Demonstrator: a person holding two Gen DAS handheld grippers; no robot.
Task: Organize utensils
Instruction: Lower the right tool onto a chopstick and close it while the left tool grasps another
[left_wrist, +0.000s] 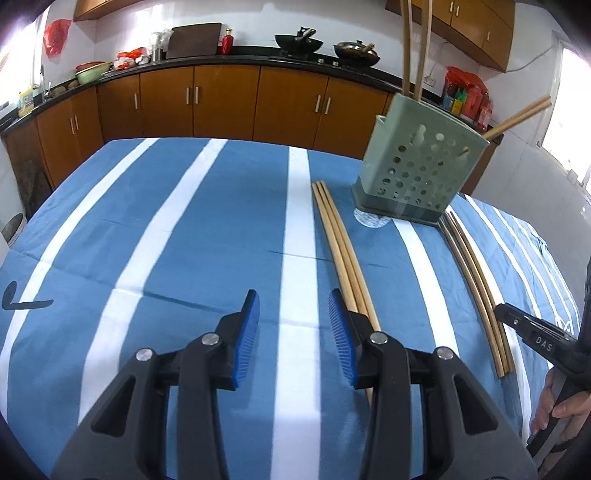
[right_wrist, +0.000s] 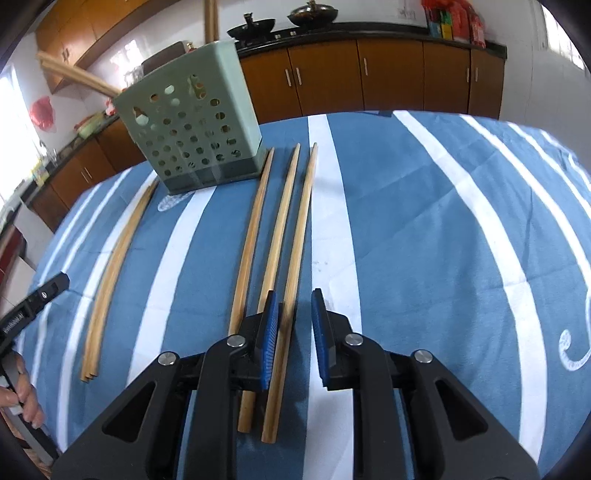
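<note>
The green perforated utensil holder (left_wrist: 421, 173) (right_wrist: 192, 129) stands on the blue striped tablecloth with several chopsticks sticking out of it (left_wrist: 406, 48). Three wooden chopsticks (left_wrist: 340, 251) lie side by side just right of my left gripper (left_wrist: 293, 295), which hangs open over a white stripe with nothing between its pads. My right gripper (right_wrist: 293, 295) is low over a second group of three chopsticks (right_wrist: 258, 221). Its jaws are narrow, and the rightmost chopstick (right_wrist: 303, 206) runs through the gap close to the left pad, while the right pad stands apart from it.
The tablecloth (left_wrist: 147, 240) covers the whole table. Behind it runs a counter with brown cabinets (left_wrist: 221, 103), woks and bowls. A hand (right_wrist: 26, 398) holds the left gripper's handle at the left edge of the right wrist view.
</note>
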